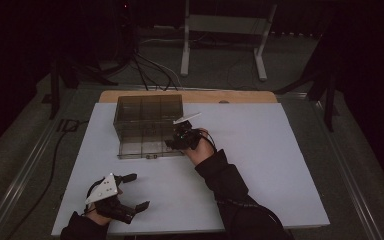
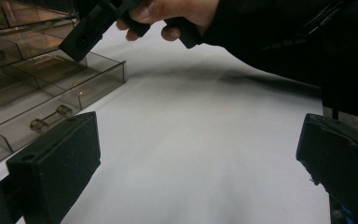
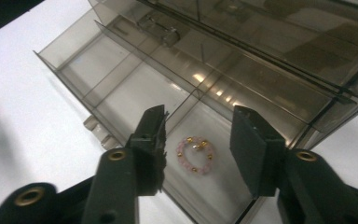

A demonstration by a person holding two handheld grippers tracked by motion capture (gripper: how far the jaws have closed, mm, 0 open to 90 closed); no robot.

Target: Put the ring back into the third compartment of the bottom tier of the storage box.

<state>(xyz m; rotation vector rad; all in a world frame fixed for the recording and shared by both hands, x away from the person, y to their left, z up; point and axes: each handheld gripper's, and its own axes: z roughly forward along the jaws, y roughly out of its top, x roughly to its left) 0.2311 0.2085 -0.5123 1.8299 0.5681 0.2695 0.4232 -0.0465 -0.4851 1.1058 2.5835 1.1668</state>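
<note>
a small pink beaded bracelet (image 3: 195,157) is seen lying flat on the floor of a pulled-out drawer (image 3: 121,100) of the smoky clear organizer box (image 1: 147,120), in the compartment at the drawer's front corner, close behind the front wall and beside a divider. the box is taken as the landmark here. the right gripper (image 3: 196,135) is held just above that open drawer at the box's front right corner, and its jaws are spread, with nothing pinched; the bracelet is framed in the gap between them, lower and a little farther along the line of the jaws. the coming move is judged to turn on this: the bracelet lies straight below the open jaws, so a plain descent into the compartment would likely bring them round it. as a closed ring, the bracelet has no real long axis and points no particular way; its gold beads are scattered round the loop. the near divider may hinder one jaw.

the left gripper (image 1: 130,192) is kept well in front of the box, near the table (image 1: 260,165) edge, its jaws spread wide and empty. the right hand (image 1: 200,145) is clearly the nearer one to the bracelet.
</note>
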